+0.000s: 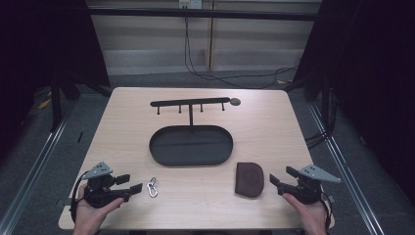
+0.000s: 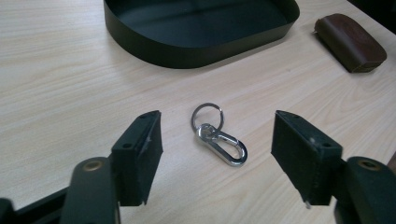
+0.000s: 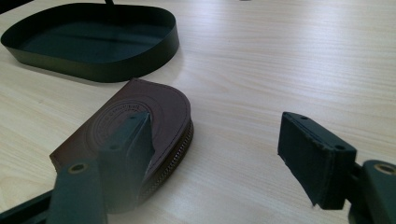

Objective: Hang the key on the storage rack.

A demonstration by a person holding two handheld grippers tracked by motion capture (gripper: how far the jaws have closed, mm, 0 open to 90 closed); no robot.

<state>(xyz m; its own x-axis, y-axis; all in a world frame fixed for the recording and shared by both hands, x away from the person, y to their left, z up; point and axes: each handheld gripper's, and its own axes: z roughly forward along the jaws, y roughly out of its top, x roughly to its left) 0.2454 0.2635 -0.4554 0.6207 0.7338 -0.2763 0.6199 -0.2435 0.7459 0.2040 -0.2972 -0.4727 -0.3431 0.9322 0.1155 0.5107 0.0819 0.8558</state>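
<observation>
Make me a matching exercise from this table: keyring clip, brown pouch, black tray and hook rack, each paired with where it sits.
Things:
1. keyring clip
2. brown pouch
3. black tray
4. hook rack

Places:
A. middle of the table
B. in front of the left gripper
C. far side, standing over the tray
D. in front of the right gripper

Pairs: 1-B, 2-D, 3-A, 4-C

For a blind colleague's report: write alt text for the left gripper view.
A silver metal snap hook on a split key ring lies on the pale wooden table, just ahead of the left gripper, whose black jaws stand open. Behind sit a black oval metal tray and a brown leather pouch.
</observation>
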